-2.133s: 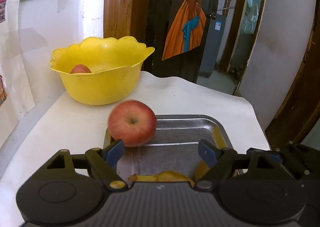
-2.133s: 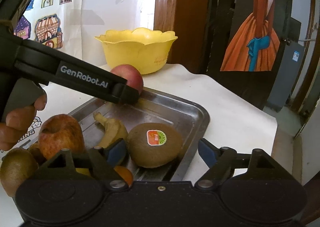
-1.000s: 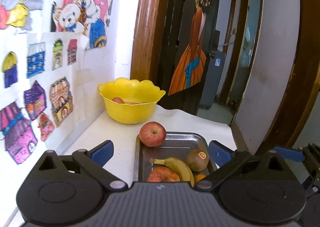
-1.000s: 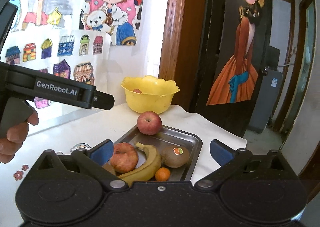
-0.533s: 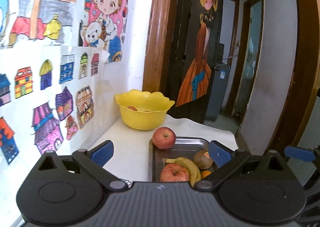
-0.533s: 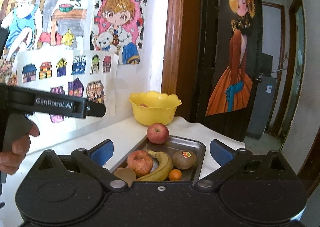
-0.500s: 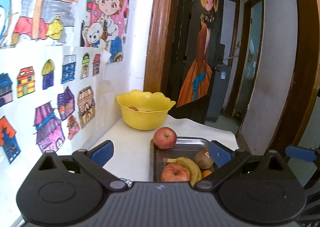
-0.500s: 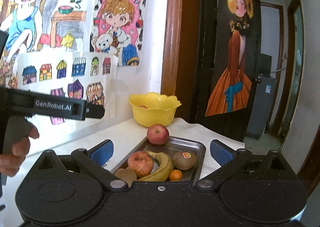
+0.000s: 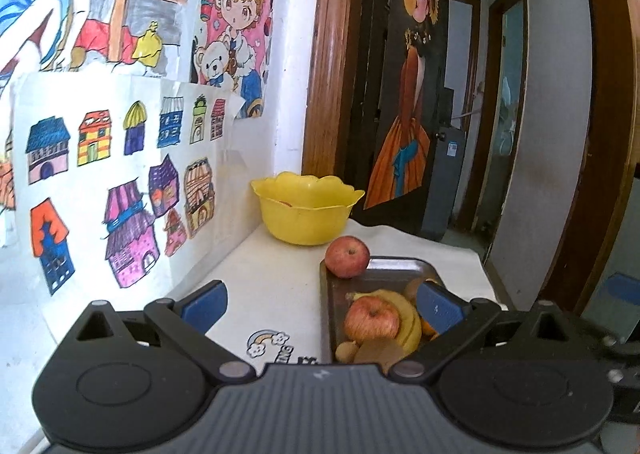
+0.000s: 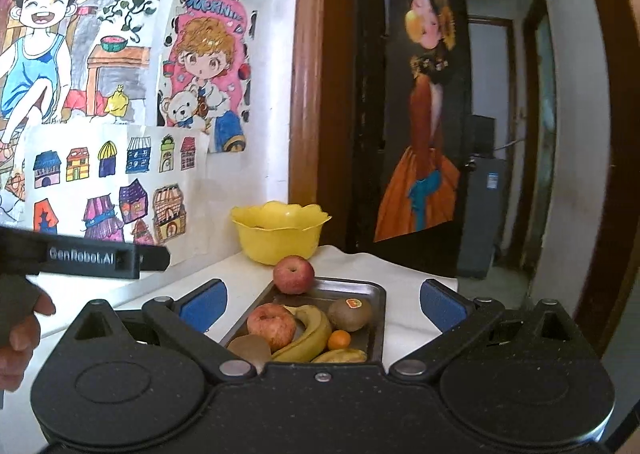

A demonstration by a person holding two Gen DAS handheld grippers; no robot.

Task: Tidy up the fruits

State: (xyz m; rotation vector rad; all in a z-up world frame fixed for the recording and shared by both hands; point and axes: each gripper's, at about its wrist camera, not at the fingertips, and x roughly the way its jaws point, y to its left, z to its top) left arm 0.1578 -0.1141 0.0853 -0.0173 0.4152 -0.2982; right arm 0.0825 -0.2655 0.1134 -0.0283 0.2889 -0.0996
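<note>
A: What is recorded for the tools?

B: The left gripper (image 9: 320,304) is seen with its blue-padded jaws spread wide and nothing between them. The right gripper (image 10: 320,304) is likewise released, jaws parted and unloaded. Both are held back from the fruit, above the near end of the white-covered table (image 9: 276,286).

A: Where is the fruit located?

B: A rectangular metal tray (image 10: 378,318) is noted on the table. At its far left corner a red apple (image 10: 293,274) is found resting on the rim, nearest the scalloped yellow plastic bowl (image 10: 280,236). Inside the tray, a 2nd, blotchy red apple (image 10: 272,324) is observed touching a curved yellow banana (image 10: 310,334). A brown kiwi bearing a sticker (image 10: 351,312) lies to the right of the banana, and a small orange fruit (image 10: 339,340) sits just in front of that kiwi. Another brown kiwi (image 10: 250,348) is seen at the near left.

A: And the bowl?

B: It stands behind the tray, near the wooden door frame (image 9: 320,74). A reddish item (image 9: 285,204) is glimpsed inside; its kind cannot be told.
</note>
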